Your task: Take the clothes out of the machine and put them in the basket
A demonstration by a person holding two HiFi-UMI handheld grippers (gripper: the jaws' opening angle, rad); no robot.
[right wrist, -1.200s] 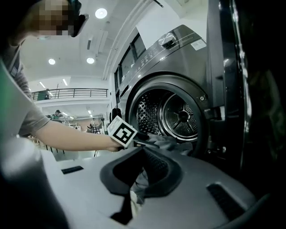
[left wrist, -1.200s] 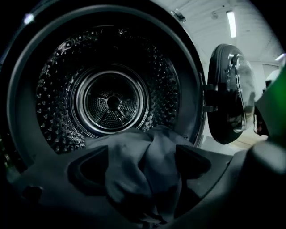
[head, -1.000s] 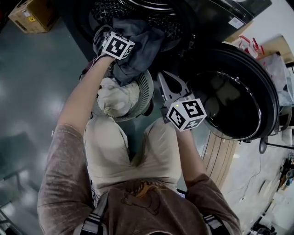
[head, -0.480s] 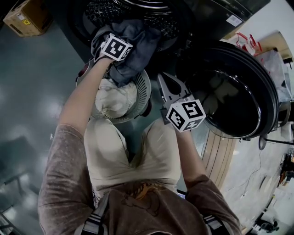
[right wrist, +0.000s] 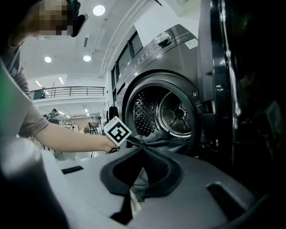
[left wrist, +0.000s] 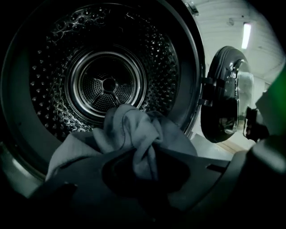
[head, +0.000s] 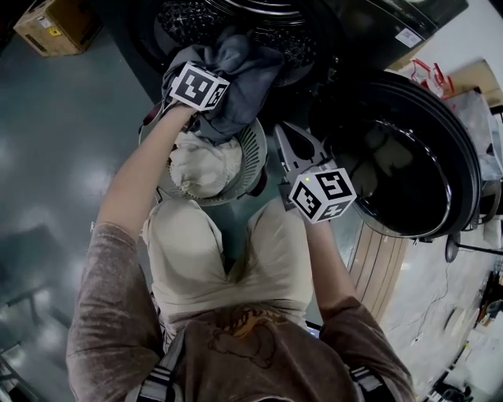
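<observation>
Item: grey cloth (left wrist: 129, 127), 1 piece, spilling over drum (left wrist: 107, 85) lip, 12 o'clock of basket (head: 253, 153). Likely soft, light, limp; a bunched fold grips best. Left gripper (left wrist: 145, 156) has just been closing and pinches that bunch. Right gripper (right wrist: 143, 150) pressed together, empty, 3 o'clock of basket.

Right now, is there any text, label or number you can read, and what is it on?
No text can be read.
Box: yellow sticker, too small to read.
Machine: white label, blurred.
Machine: panel print, too small to read.
Marker cubes: square patterns only, no words.
</observation>
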